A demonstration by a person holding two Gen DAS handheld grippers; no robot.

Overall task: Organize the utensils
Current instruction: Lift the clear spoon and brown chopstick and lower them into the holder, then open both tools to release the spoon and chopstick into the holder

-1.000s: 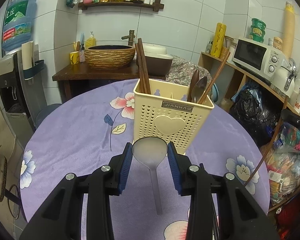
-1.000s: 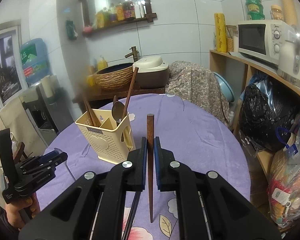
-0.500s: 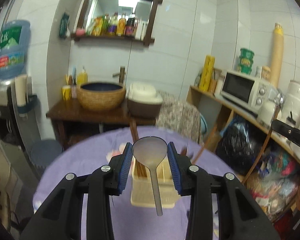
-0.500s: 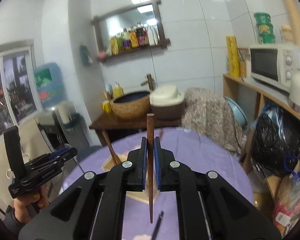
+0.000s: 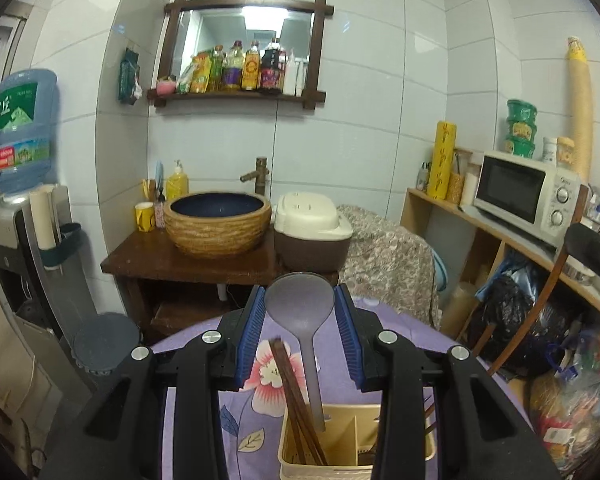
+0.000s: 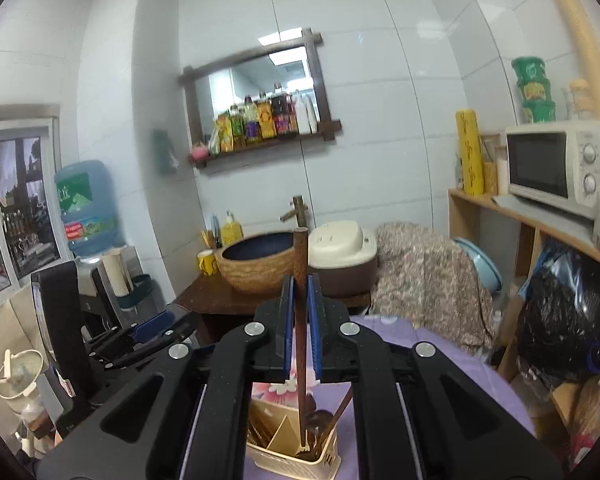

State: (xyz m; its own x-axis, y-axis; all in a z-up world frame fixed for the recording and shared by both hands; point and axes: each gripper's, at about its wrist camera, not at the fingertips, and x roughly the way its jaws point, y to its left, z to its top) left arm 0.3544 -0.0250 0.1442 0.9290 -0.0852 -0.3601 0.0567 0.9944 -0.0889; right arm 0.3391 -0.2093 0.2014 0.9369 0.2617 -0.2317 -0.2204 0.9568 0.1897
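left wrist view: left gripper (image 5: pixel 299 334) grasps a grey translucent spoon (image 5: pixel 304 320) by the bowl, blue fingers (image 5: pixel 251 334) against its sides, handle hanging down into the beige utensil caddy (image 5: pixel 340 446) on the purple floral table (image 5: pixel 256 408). dark chopsticks (image 5: pixel 296 396) lean in the caddy's left compartment.

right wrist view: right gripper (image 6: pixel 301 328) is clenched on an upright wooden chopstick (image 6: pixel 300 300), its lower end over or just inside the caddy's right section, beside a dark spoon (image 6: pixel 318 432); contact unclear.

step in hand: lowering both pieces in. next, likely: ease down, then release.
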